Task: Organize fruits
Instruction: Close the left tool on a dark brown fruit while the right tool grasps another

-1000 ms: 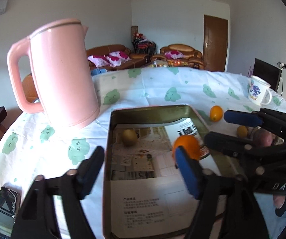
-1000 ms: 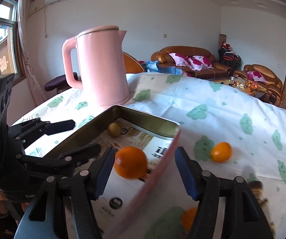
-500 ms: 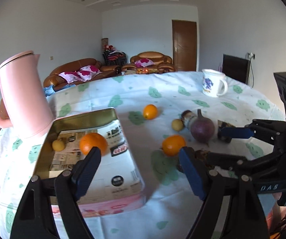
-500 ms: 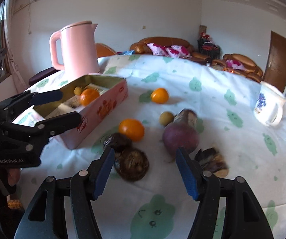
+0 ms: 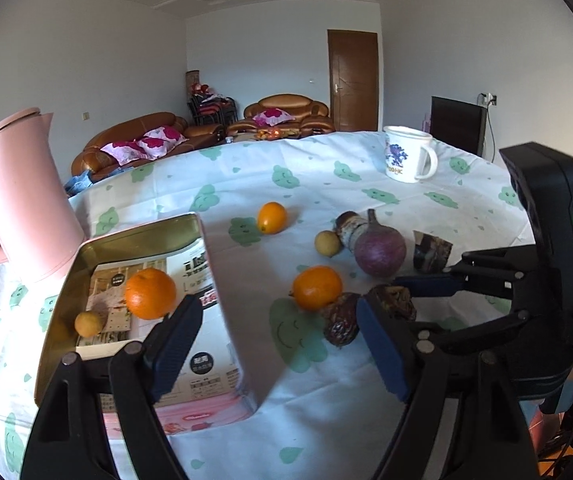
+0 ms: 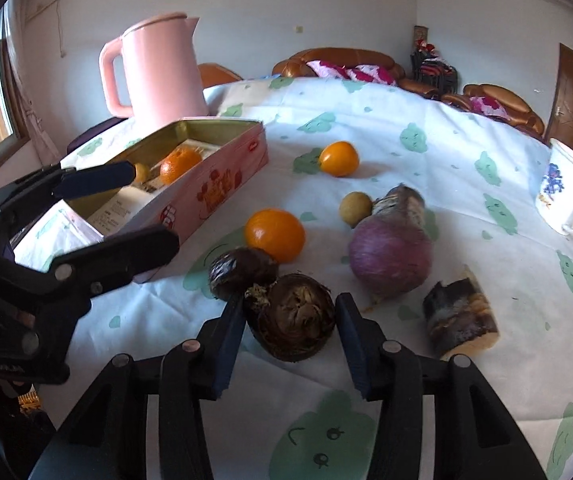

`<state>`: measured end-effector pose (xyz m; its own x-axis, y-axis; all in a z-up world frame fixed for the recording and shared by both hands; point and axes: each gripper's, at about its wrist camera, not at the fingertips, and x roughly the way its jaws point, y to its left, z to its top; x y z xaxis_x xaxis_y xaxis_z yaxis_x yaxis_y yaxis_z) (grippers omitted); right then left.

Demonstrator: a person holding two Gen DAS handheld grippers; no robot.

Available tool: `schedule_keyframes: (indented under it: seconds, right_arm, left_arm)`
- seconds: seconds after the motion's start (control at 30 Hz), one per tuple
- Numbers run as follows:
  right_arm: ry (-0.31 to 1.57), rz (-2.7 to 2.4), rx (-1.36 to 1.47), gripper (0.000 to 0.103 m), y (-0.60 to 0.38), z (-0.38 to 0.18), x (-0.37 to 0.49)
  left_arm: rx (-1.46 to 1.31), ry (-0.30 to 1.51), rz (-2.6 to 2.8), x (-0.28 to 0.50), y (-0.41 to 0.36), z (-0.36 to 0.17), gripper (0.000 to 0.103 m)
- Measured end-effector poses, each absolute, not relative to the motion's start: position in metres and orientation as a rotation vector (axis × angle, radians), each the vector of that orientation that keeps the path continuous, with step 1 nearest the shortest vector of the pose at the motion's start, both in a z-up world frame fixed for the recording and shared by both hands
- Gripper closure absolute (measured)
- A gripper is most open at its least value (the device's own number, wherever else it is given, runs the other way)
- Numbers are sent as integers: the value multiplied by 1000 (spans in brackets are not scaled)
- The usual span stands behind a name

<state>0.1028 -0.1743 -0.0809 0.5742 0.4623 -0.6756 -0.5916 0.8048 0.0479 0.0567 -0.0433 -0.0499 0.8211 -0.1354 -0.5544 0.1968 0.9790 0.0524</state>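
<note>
— Left view: what's in the tin (image 5: 134,240)?
— An orange (image 5: 150,293) and a small yellow fruit (image 5: 90,323); the left gripper (image 5: 274,344) gapes empty above its edge.
— And the right view?
— The right gripper (image 6: 289,316) has just been closing around a brown bulb (image 6: 291,327) on the tablecloth (image 6: 386,120), pads seemingly touching it; sofas behind.

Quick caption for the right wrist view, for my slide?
Right gripper jaws closing around a brown bulb beside an orange and pink tin.
</note>
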Motion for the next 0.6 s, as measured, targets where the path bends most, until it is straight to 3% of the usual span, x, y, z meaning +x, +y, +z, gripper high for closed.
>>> schedule_keyframes:
  seconds: [0.17, 0.33, 0.6]
  right_arm:
    - [666, 489, -171, 55, -194, -74, 102]
    - [650, 447, -157, 55, -205, -72, 103]
    - [634, 427, -107, 55, -222, -69, 103]
  left_arm:
    - [159, 597, -226, 59, -66, -49, 32]
    - [202, 672, -282, 70, -89, -60, 47]
    - [197, 795, -348, 84, -105, -80, 52]
